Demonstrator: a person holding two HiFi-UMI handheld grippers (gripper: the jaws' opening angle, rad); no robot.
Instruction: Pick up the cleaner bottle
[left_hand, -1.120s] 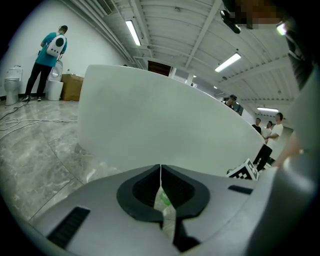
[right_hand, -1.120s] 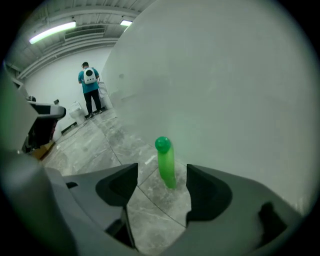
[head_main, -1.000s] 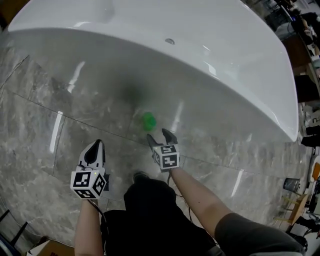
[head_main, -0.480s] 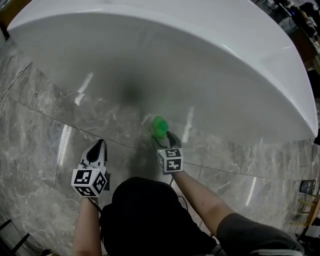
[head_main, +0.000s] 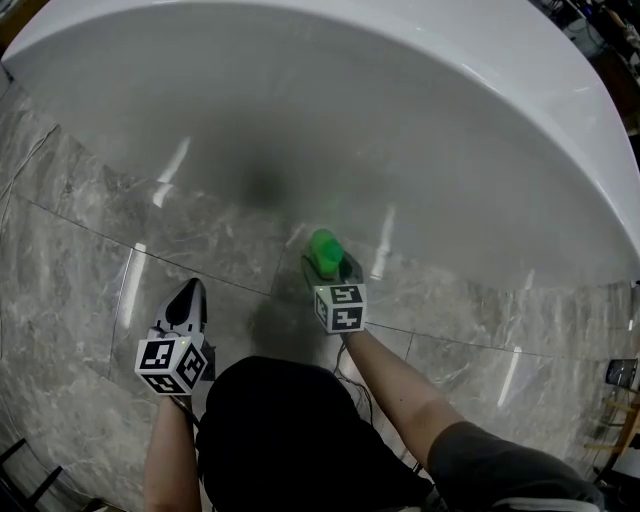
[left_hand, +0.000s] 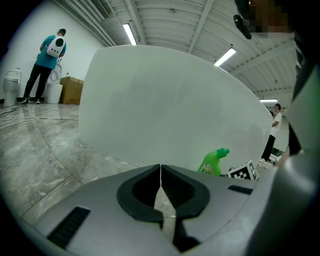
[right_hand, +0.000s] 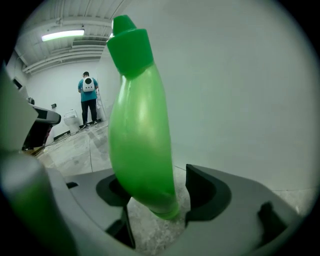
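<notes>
While your right gripper (head_main: 330, 268) straddles the cleaner bottle (head_main: 323, 250) in the head view, your left gripper (head_main: 188, 302) hangs idle, well to the side over the marble floor (head_main: 80, 260). The bottle is on the floor just beside the wall of the white bathtub (head_main: 420, 110). From above, neither tool's jaw state can be read; the bottle top covers the right one's gap.

Left gripper view: jaws pressed together, nothing between them. The bottle shows side-on here, upright with an angled neck, and your right gripper's marker cube (left_hand: 243, 171) sits just beside it. No other view gives this profile.

Right gripper view: jaws spread, bottle body between them. It lies against the pad on the picture's left, with a clear gap at the other pad, so it is not clamped. The green cap (right_hand: 127, 42) leans toward the upper left. Whether the base touches the floor, this view does not settle.

Judgement: the step in hand is the grasp — approach done, closure pending. Your next move calls for squeezing the jaws evenly onto the body, then lifting straight up, clear of the tub wall.
</notes>
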